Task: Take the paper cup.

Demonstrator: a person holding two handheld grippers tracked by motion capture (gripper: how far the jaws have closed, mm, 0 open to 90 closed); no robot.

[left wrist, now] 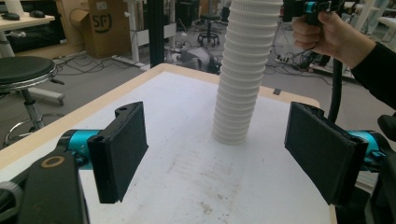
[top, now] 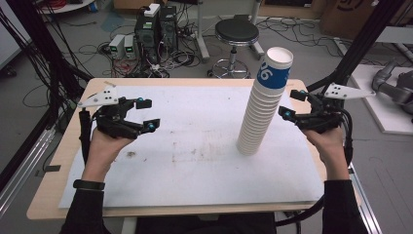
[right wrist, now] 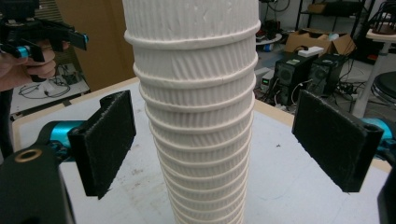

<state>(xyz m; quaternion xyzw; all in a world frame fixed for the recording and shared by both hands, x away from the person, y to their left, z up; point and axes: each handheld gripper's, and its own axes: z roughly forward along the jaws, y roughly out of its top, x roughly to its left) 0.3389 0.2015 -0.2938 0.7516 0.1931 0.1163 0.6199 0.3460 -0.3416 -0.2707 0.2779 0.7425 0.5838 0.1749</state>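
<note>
A wooden table with a white sheet over its top (top: 195,185) is taking up the middle of the scene. Standing on the sheet, right of centre, a tall stack of white ribbed paper cups (top: 263,105) is leaning slightly to the right, its top cup wearing a blue band. The left gripper (top: 144,114) is hovering over the left side of the sheet, well apart from the stack, jaws spread wide and holding nothing. The right gripper (top: 292,103) is sitting just beside the stack's upper half, jaws gaping wide, with the cups standing between them in the right gripper view, untouched.
</note>
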